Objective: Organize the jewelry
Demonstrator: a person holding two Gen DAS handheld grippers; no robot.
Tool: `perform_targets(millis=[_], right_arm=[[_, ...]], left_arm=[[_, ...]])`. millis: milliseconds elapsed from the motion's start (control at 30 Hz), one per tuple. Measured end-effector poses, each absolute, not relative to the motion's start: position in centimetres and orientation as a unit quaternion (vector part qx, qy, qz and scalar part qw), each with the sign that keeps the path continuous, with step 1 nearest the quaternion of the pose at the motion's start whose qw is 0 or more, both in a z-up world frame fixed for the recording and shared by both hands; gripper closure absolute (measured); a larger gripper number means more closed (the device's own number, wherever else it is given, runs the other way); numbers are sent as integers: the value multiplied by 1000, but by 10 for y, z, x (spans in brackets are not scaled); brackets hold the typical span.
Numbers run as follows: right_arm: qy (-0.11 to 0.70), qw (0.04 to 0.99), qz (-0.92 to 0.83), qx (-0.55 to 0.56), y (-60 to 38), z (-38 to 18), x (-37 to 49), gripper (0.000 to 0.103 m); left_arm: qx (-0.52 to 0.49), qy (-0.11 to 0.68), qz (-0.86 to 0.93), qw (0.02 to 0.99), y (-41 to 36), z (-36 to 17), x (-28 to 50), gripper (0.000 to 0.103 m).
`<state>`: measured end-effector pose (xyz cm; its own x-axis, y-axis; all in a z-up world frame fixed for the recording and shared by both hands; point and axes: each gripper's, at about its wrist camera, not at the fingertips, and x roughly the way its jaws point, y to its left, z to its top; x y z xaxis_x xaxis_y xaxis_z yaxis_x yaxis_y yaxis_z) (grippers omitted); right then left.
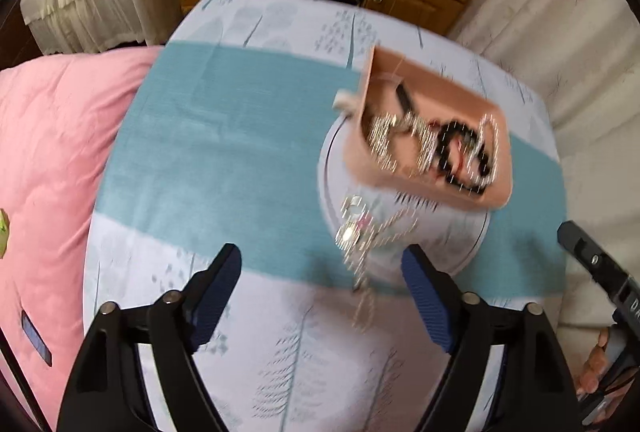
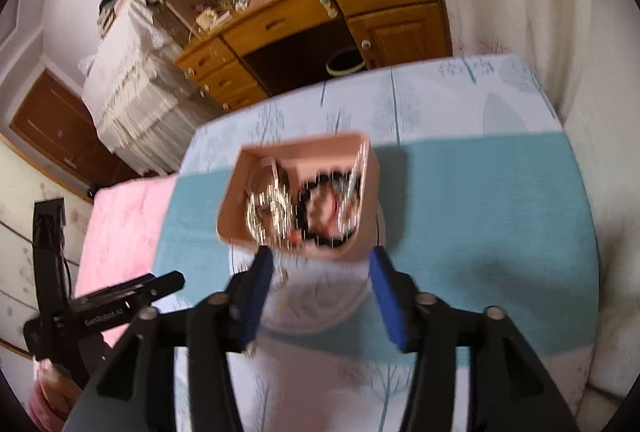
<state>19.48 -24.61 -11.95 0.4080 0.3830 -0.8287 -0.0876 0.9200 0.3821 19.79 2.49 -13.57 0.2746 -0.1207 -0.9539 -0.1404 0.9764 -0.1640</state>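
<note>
A pink open box [image 1: 460, 104] rests at the far side of a round white plate [image 1: 452, 232]. It holds a tangle of silver chains [image 1: 384, 140] and a black bead bracelet [image 1: 460, 152]. A silver necklace [image 1: 356, 232] trails off the plate toward me, blurred. It lies between the fingers of my left gripper [image 1: 320, 260], nearer the right pad, and neither pad presses on it. That gripper is open. In the right wrist view the box [image 2: 256, 184] and plate [image 2: 320, 312] lie just ahead of my right gripper [image 2: 320, 260], which is open and holds nothing.
The table wears a white cloth with a teal band [image 1: 220, 152]. A pink quilt [image 1: 52, 152] lies to its left. A wooden desk with drawers [image 2: 280, 24] and a dark bin [image 2: 346, 64] stand beyond. White curtains [image 1: 560, 32] hang on the right.
</note>
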Motion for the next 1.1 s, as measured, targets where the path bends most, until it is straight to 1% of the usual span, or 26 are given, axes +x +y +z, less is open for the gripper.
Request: perform_targets(millis=[33, 67, 167, 267, 400, 567, 633, 700, 733, 800, 833, 900, 967, 1000, 1033, 1067, 1100], right_arm=[[531, 824, 145, 133, -242, -124, 188, 39], [537, 821, 150, 120, -234, -129, 179, 38], [548, 818, 160, 75, -211, -143, 154, 37], [537, 829, 153, 31, -180, -158, 127, 37], [513, 845, 141, 44, -149, -171, 107, 37], [477, 873, 103, 10, -110, -184, 90, 37], [464, 882, 80, -9, -99, -188, 90, 37], [458, 886, 65, -21, -90, -192, 92, 37], [457, 887, 59, -24, -88, -194, 94, 37], [455, 889, 44, -26, -84, -197, 98, 37], [452, 891, 41, -25, -83, -197, 100, 38], [445, 894, 34, -29, -80, -198, 103, 44], [444, 895, 32, -36, -76, -199, 108, 52], [446, 894, 31, -37, -74, -199, 110, 55], [448, 893, 31, -39, -73, -200, 112, 60], [450, 892, 31, -41, -71, -202, 114, 64], [452, 890, 31, -45, -69, -203, 116, 64]], left_arm=[[-106, 606, 1, 788, 27, -140, 193, 21], [-101, 609, -8, 786, 29, -144, 189, 21], [-74, 609, -32, 789, 32, -155, 180, 21], [-40, 602, -77, 794, 33, -163, 177, 21], [-23, 588, -149, 794, 33, -174, 183, 21], [-21, 581, -209, 786, 28, -188, 200, 22], [-10, 579, -218, 786, 24, -192, 206, 30], [-3, 580, -228, 782, 21, -198, 213, 36], [-2, 580, -231, 781, 19, -200, 216, 41], [0, 580, -236, 780, 17, -206, 222, 48], [-1, 580, -239, 779, 16, -207, 223, 49], [1, 570, -248, 784, 15, -207, 225, 55], [2, 569, -253, 782, 14, -208, 228, 59], [4, 565, -255, 784, 13, -208, 228, 63], [6, 565, -257, 784, 12, -208, 228, 66], [13, 563, -256, 786, 11, -208, 228, 67], [20, 563, -256, 786, 10, -208, 227, 67]])
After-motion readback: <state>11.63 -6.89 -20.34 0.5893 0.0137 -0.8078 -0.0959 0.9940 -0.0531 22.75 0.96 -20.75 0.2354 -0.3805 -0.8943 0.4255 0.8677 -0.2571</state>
